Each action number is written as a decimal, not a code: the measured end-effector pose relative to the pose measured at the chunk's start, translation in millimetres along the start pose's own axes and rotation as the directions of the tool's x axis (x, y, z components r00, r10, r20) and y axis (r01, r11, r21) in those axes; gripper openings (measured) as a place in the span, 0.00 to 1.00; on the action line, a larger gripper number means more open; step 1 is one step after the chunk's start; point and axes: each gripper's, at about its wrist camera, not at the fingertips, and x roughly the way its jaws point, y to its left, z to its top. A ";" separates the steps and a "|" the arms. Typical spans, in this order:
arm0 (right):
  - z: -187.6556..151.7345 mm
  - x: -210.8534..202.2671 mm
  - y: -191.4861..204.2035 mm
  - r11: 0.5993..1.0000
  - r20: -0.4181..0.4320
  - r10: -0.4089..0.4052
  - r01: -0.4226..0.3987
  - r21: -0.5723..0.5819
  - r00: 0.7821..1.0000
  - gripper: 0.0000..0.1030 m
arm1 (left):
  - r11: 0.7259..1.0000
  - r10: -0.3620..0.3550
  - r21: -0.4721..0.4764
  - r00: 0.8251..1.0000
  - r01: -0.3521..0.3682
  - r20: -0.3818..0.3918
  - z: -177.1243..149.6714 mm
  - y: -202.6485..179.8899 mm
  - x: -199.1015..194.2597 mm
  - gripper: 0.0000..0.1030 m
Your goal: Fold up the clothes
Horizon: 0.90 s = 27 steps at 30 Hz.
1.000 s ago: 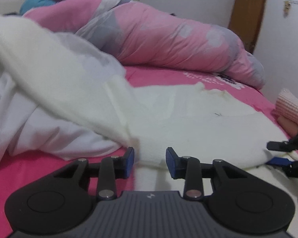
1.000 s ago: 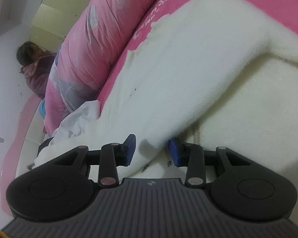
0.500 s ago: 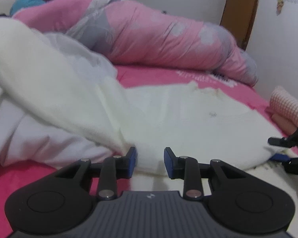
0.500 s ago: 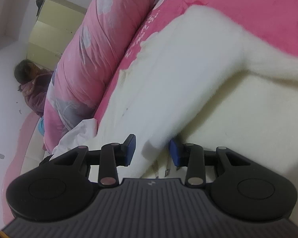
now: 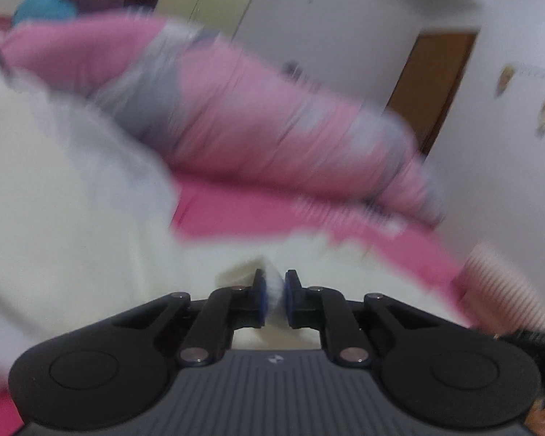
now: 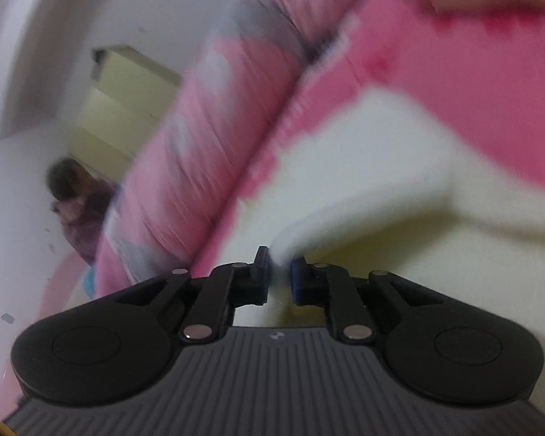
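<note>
— Since the left wrist view comes first, which way does the garment lie from the left hand-held gripper?

— Straight ahead of it and off to the left of the frame. The white fleece garment fills the left half and the lower middle, spread over the pink bed. The jaws have come nearly together, and a tuft of the white cloth sits pinched between the blue pads, so the hold is on an edge at the very tip.

— And its long run?

— From that pinched edge it stretches up and leftward in the frame, toward the rolled pink quilt lying across the upper middle. Everything is blurred, so finer folds I cannot tell.

— Now the right wrist view.

— The right hand-held gripper is closing, jaws almost shut, with a white edge of the same garment caught between the pads. From there the cloth runs up and to the right of the frame, a raised flap over a cream layer below it.

— Which hand is nearer?

— Neither, I judge: each grips its own edge. The coming move likely turns on carrying both edges the same way, across the garment's width, toward the quilt side.
</note>
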 end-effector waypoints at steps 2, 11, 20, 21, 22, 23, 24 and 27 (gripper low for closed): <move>1.2 -1.0 0.0 1.000 0.020 0.010 -0.009 -0.017 1.000 0.10 | 1.000 0.019 0.007 1.000 -0.019 -0.022 -10.1 5.8 2.2 0.11; 7.0 11.6 -7.6 1.000 -0.009 0.003 -0.003 0.005 1.000 0.10 | 0.994 -0.011 -0.112 0.998 0.005 -0.056 7.2 17.4 31.5 0.10; 5.9 13.2 -10.2 0.996 -0.087 -0.038 0.031 -0.082 0.995 0.11 | 0.998 0.065 0.025 0.984 -0.062 -0.168 -22.7 20.8 30.6 0.10; 2.1 18.8 -20.7 0.996 -0.151 -0.072 0.064 -0.055 0.986 0.09 | 0.996 0.079 -0.016 0.972 -0.085 -0.223 -36.1 33.0 35.1 0.10; -0.7 21.7 -29.5 0.996 -0.189 -0.084 0.080 -0.029 0.978 0.08 | 0.992 0.086 -0.063 0.958 -0.107 -0.274 -49.0 45.5 39.1 0.10; -0.2 19.5 -32.7 0.998 -0.177 -0.062 0.062 -0.008 0.982 0.08 | 0.992 0.081 -0.075 0.960 -0.105 -0.267 -50.5 47.1 36.8 0.10; 2.1 18.8 -30.3 0.998 -0.175 -0.058 0.058 -0.007 0.983 0.11 | 0.992 0.076 -0.082 0.965 -0.099 -0.253 -50.5 47.1 33.6 0.10; 6.1 20.9 -22.2 0.995 -0.192 -0.089 0.080 -0.050 0.977 0.12 | 0.992 0.104 -0.041 0.962 -0.118 -0.251 -45.0 39.0 38.1 0.13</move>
